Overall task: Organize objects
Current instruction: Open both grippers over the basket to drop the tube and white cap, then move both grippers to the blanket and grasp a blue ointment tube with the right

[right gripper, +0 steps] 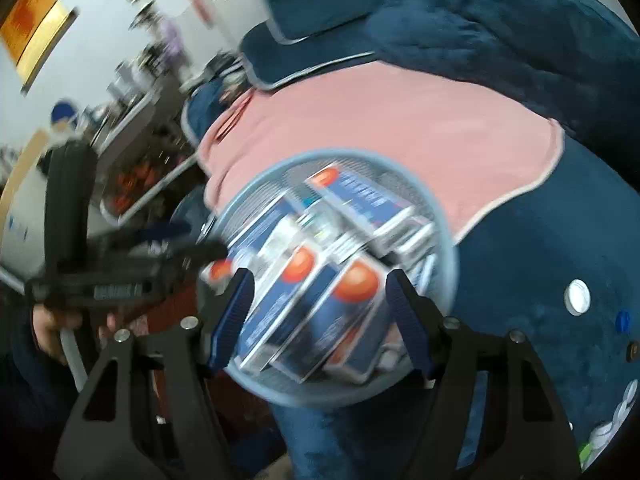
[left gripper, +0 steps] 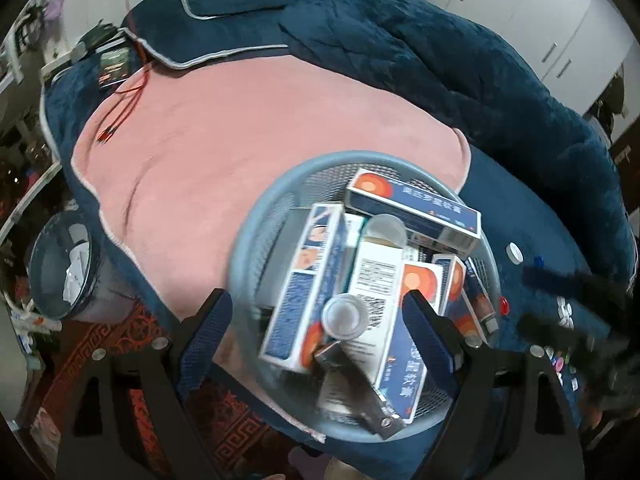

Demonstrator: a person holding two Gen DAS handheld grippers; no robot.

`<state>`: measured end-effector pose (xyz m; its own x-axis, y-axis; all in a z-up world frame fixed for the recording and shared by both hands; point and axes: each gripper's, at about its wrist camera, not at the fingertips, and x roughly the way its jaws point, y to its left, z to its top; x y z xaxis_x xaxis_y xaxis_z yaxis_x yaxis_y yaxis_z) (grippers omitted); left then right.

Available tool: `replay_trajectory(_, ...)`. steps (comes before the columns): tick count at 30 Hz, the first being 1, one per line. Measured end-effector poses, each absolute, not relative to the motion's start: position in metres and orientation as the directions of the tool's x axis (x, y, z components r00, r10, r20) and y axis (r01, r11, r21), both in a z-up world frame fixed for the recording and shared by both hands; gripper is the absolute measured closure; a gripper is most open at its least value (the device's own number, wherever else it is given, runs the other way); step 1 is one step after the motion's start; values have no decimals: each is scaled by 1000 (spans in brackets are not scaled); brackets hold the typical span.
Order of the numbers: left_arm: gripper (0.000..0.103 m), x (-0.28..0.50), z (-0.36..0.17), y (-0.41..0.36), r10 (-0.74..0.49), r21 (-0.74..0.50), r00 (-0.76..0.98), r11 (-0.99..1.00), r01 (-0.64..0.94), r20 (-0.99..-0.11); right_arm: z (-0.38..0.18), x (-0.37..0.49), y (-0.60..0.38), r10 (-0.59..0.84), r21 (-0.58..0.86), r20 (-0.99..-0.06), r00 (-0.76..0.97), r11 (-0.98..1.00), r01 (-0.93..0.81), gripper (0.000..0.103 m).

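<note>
Now both our grippers hang wide open and empty over the basket [left gripper: 256, 216]; the left gripper [left gripper: 320, 328] sits directly above the boxes [left gripper: 304, 280], whose long axes mostly run toward us, while the right gripper [right gripper: 320, 320] looks down on the same pile, and loose caps [left gripper: 513, 253] lie just right of the basket, nearer the right hand, we judge

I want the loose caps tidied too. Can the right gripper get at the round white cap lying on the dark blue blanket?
Probably yes. The round white cap lies bare on the dark blue blanket, beside the mesh basket, with nothing covering it, and the right gripper is open and empty.
</note>
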<state>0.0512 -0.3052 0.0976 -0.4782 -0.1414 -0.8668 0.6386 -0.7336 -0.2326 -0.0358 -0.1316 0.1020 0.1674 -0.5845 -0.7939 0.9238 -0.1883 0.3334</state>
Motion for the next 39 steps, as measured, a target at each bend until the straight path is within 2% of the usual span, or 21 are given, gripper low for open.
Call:
replay_trajectory(9, 15, 82, 100, -314, -197, -197, -448, -697, 689, -872, 107, 51, -163, -492, 256, -846, 207, -33, 966, 33)
replay_trajectory(14, 15, 104, 101, -326, -216, -177, -419, -672, 719, -882, 88, 84, -186, -429, 171, -893, 134, -49, 984, 35)
replay_trajectory(15, 15, 107, 102, -328, -219, -175, -416, -668, 723, -883, 80, 87, -189, -399, 145, -910, 114, -51, 988, 50)
replay_trajectory(16, 15, 109, 102, -329, -221, -175, -415, -665, 726, -883, 74, 90, -191, -373, 121, -923, 95, -47, 992, 76)
replay_trajectory(17, 15, 111, 102, -330, -222, -178, -416, -660, 730, -882, 70, 90, -191, -354, 106, -932, 84, -42, 993, 80)
replay_trajectory(26, 15, 95, 95, -318, -178, -194, -429, -698, 689, -885, 106, 22, -179, -544, 177, -836, 67, -151, 973, 81)
replay_trajectory(29, 15, 85, 98, -310, -170, -182, -428, -724, 666, -888, 103, 7, -185, -570, 190, -817, 83, -131, 973, 80)
replay_trajectory(32, 14, 80, 103, -304, -177, -177, -440, -737, 652, -880, 90, -12, -186, -540, 184, -841, 36, -222, 958, 78)
replay_trajectory(33, 13, 79, 103, -304, -175, -182, -446, -739, 648, -878, 89, -22, -180, -553, 225, -831, 58, -239, 945, 72)
replay_trajectory(37, 7, 76, 94, -297, -150, -192, -439, -743, 641, -886, 97, -47, -155, -617, 316, -784, 66, -305, 898, 34)
replay_trajectory(39, 7, 75, 91, -293, -139, -196, -436, -745, 637, -889, 101, -54, -143, -631, 355, -772, 84, -318, 879, 32)
